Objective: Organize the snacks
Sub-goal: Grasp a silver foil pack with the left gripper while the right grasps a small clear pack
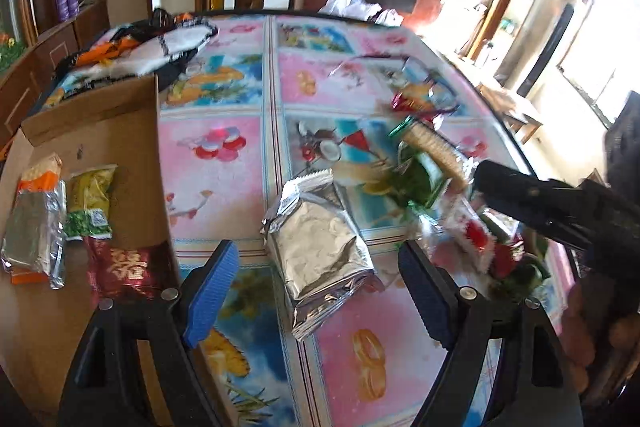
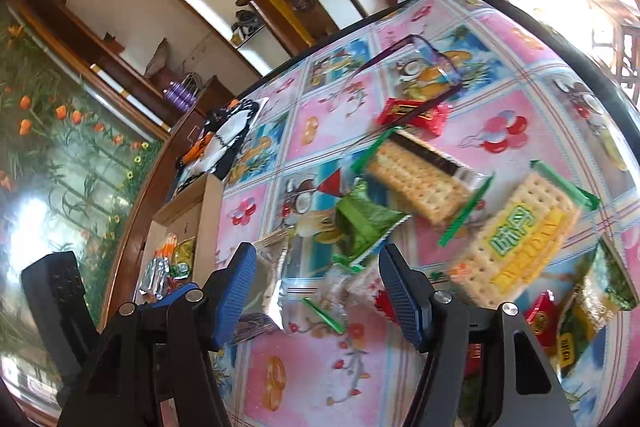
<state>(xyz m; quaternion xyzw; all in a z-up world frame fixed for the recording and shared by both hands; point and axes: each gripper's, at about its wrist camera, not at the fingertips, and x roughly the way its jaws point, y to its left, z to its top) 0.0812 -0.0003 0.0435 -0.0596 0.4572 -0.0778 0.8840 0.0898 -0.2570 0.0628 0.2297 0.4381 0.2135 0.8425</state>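
Left claw (image 1: 320,267) gapes empty around the foil pack (image 1: 320,247), lined up to grab it for the box (image 1: 100,147); right claw (image 2: 316,291) hangs released over loose packets.

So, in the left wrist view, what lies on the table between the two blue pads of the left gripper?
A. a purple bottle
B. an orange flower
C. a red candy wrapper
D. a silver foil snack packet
D: the silver foil packet lies on the tablecloth in the gap of the open left gripper, and the pads do not touch it.
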